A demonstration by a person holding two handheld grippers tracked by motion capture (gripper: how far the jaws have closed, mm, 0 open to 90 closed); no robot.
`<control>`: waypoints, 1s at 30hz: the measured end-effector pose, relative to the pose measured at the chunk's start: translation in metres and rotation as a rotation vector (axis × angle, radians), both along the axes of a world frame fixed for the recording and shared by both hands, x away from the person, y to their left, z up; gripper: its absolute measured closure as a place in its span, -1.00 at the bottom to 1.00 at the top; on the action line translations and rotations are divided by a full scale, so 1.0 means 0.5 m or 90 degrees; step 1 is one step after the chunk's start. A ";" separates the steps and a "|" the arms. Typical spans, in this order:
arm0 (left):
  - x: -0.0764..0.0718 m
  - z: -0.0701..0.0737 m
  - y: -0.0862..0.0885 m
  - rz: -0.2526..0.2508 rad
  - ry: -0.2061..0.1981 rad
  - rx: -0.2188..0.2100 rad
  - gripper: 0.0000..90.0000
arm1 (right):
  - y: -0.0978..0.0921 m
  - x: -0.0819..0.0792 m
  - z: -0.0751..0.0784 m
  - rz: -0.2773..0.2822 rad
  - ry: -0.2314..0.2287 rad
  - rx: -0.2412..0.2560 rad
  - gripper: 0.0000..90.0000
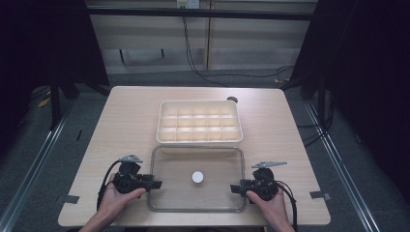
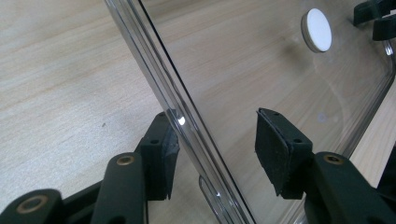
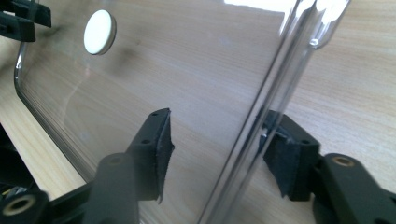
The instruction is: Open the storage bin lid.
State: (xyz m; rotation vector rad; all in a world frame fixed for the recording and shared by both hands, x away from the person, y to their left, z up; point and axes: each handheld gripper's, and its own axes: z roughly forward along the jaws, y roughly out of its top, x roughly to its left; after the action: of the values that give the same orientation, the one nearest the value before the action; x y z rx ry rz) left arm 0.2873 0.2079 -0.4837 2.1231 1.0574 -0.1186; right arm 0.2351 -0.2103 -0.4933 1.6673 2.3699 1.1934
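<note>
A clear plastic lid (image 1: 174, 164) with rounded corners lies flat on the table near the front edge, with a white round disc (image 1: 197, 177) at its middle. My left gripper (image 1: 157, 183) is open and straddles the lid's left rim (image 2: 154, 70); one pad (image 2: 166, 144) sits outside the rim, close against it, and the other is over the lid. My right gripper (image 1: 234, 187) is open astride the right rim (image 3: 280, 79) in the same way. The disc (image 2: 316, 30) (image 3: 99, 32) lies beyond each pair of jaws (image 2: 217, 135) (image 3: 218, 137).
A white box (image 1: 199, 121) divided into several compartments stands just behind the lid, near the table's middle. A small dark round mark (image 1: 232, 99) lies by the box's far right corner. Bare wood (image 1: 121, 121) flanks both sides. Hands hold both grippers at the front edge.
</note>
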 end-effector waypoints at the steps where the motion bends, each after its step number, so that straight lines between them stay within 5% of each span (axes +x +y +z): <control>1: 0.002 0.000 0.000 -0.001 0.001 0.003 0.11 | 0.001 0.001 0.001 0.000 0.000 -0.001 -0.05; 11: 0.001 -0.003 -0.004 -0.004 0.001 0.007 0.17 | 0.004 -0.003 0.004 -0.001 -0.006 -0.024 -0.24; 30: 0.002 -0.007 -0.007 -0.013 0.001 0.023 0.20 | -0.003 0.026 0.006 -0.024 -0.015 -0.056 -0.26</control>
State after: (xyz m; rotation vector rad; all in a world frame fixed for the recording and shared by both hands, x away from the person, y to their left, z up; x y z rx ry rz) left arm 0.2883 0.2044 -0.4873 2.1669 1.0456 -0.1122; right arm 0.2482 -0.2120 -0.4905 1.6546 2.3294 1.0807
